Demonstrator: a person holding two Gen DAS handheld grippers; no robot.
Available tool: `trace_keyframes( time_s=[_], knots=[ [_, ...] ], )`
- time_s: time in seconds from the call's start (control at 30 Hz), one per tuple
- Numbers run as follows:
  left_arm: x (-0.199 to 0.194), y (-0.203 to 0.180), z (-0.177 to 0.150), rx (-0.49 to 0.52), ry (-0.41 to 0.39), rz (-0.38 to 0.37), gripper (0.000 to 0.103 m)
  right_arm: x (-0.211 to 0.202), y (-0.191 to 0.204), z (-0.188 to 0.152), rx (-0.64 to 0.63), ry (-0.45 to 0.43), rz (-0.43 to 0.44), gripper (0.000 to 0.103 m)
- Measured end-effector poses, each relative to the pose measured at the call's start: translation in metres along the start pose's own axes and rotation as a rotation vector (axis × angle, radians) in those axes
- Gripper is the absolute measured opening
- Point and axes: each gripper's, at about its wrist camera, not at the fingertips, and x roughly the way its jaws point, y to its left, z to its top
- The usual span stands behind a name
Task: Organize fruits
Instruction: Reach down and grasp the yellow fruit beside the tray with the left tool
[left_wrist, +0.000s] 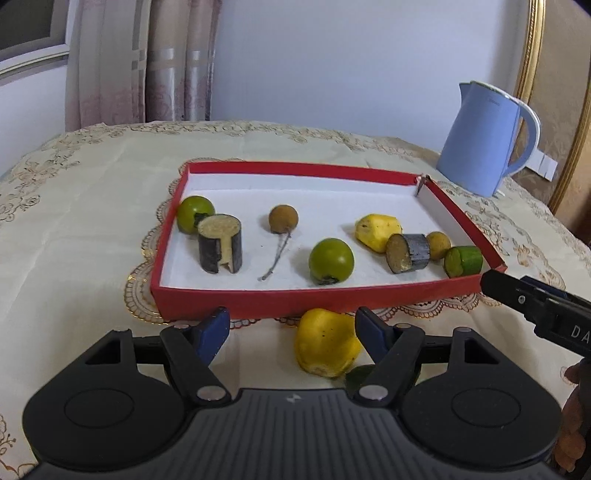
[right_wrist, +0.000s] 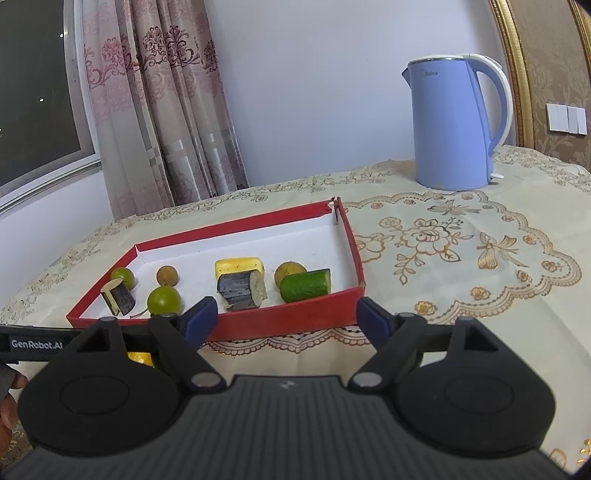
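yellow fruit on cloth between open left fingers, nearer right one

Red tray, pale-blue kettle, cream tablecloth with gold floral embroidery.

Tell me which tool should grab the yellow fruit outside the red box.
Left. The left tool is open with the yellow fruit between its fingers; the right tool faces the red box.

Surface before me: table under cream embroidered tablecloth | on it: red tray, white inside | blue electric kettle at far right, apart from tray | yellow fruit piece on cloth, just beside tray's near wall
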Motion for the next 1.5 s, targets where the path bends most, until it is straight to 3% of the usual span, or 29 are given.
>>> trace_keyframes(
  time_s=[0.73,1.0,1.17,1.5],
  knots=[
    [0.009,-0.009,-0.008,0.051,0.014,-0.018,0.074,0.0,0.0,0.0,-0.001,-0.001,-0.002,0.083],
    [0.008,-0.013,-0.01,0.074,0.001,-0.035,0.058,-0.001,-0.001,0.001,-0.001,-0.002,-0.002,0.084],
    [0.008,-0.015,-0.011,0.084,-0.005,-0.065,0.042,-0.001,-0.001,0.001,0.0,-0.001,-0.002,0.084],
    [0.002,-0.016,-0.013,0.09,-0.039,-0.05,0.037,-0.001,-0.003,0.001,0.002,0.0,-0.004,0.084]
  ],
)
